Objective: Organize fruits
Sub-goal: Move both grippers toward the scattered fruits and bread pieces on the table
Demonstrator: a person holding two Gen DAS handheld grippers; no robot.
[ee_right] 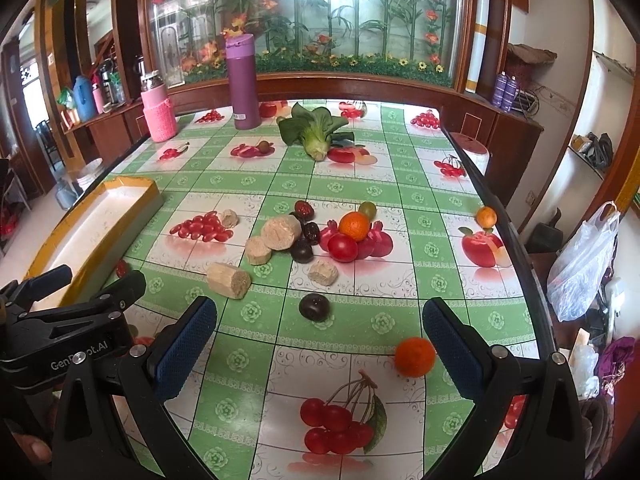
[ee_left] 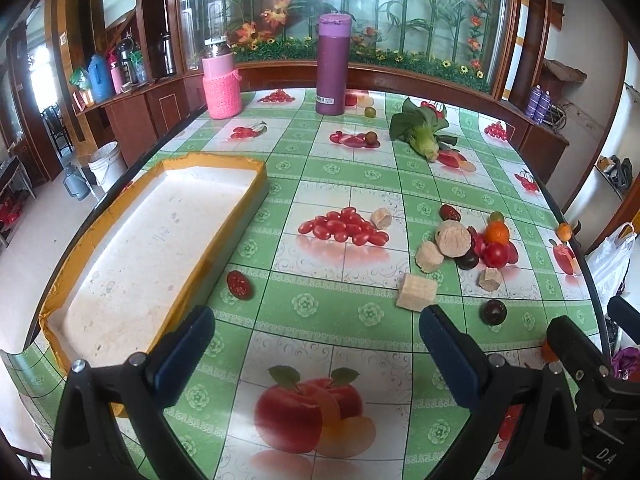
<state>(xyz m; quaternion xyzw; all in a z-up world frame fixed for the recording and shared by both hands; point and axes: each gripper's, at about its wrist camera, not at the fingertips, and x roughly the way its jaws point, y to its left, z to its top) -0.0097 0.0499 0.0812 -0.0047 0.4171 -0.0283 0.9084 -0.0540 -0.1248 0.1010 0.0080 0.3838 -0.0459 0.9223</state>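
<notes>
Green-checked oilcloth with printed fruit covers the table (ee_left: 328,312). Both tools are spread wide and hold nothing: the left gripper (ee_left: 316,354) hangs over the near edge beside the white tray (ee_left: 160,240) with yellow rim, which lies empty along the left edge. The right gripper (ee_right: 320,346) has one orange (ee_right: 415,357) just beside its right finger. Near the table's middle lie a tomato (ee_right: 343,247), another orange (ee_right: 354,226), dark plums (ee_right: 315,307) and beige cork-like pieces (ee_right: 229,280).

tray (ee_left: 120,264) left on table (ee_left: 320,320) | fruit pile (ee_left: 488,240) right | bottle (ee_left: 332,64) behind
</notes>
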